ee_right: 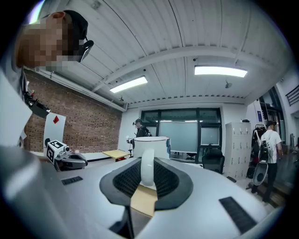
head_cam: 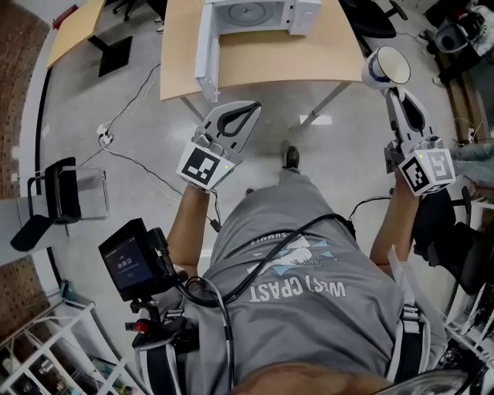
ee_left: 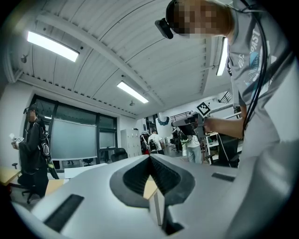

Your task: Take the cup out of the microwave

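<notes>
while my right gripper (head_cam: 393, 90) pinches white cup (head_cam: 387, 68) by handle (ee_right: 146, 169) only, cup hangs in air past right edge of table (head_cam: 324, 58), outside open microwave (head_cam: 299, 12). risk: handle pivots or slips between pads, cup falls to floor (head_cam: 139, 131). left gripper (head_cam: 248, 110) pressed together, empty.

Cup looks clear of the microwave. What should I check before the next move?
1. Right tool grips cup by its handle: ok.
2. Cup outside microwave: ok.
3. Left tool free: ok, jaws together, empty.
4. Microwave door closed: not ok, stands open.
5. Bare table space for cup: ok.
6. Cup contents: cannot tell.
</notes>
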### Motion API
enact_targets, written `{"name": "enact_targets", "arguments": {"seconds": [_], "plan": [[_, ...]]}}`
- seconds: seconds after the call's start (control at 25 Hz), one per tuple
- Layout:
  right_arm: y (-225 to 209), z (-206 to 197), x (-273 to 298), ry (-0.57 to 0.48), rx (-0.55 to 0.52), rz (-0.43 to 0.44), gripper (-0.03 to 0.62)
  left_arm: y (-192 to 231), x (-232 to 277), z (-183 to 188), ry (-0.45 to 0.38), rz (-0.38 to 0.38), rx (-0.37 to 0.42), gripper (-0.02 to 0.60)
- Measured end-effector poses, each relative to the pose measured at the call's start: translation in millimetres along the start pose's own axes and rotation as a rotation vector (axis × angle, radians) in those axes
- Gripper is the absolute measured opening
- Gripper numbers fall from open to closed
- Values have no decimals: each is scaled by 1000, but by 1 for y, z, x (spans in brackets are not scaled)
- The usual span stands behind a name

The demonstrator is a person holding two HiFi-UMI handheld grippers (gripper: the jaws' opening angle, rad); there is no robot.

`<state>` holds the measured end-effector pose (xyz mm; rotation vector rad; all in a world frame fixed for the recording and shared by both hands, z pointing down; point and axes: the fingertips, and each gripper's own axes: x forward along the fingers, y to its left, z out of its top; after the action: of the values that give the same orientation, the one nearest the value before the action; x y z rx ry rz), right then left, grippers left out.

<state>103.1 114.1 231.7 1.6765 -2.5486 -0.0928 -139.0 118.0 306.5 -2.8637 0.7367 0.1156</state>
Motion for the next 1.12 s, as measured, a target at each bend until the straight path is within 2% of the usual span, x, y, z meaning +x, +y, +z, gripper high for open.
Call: {"name": "enact_targets", "arguments": {"seconds": [0.28,0.56,0.68,0.96,1.12], "plan": [[-39,-10,12,15,16,-37,71,8,34,-22,48,-9,-78,43],[-86,-30,39,42,49,-46,71,29,69,-42,129,8,-90,43],[-100,-33,49,45,59,-45,71,33,78,-38,108,21,-99,43],[-151,-53,104,78,66,-15,71,67,122,-59,170,68,-124,43],[-186,-72,140,95,78,-2,71,86,150,-73,166,92,-141,43]]}}
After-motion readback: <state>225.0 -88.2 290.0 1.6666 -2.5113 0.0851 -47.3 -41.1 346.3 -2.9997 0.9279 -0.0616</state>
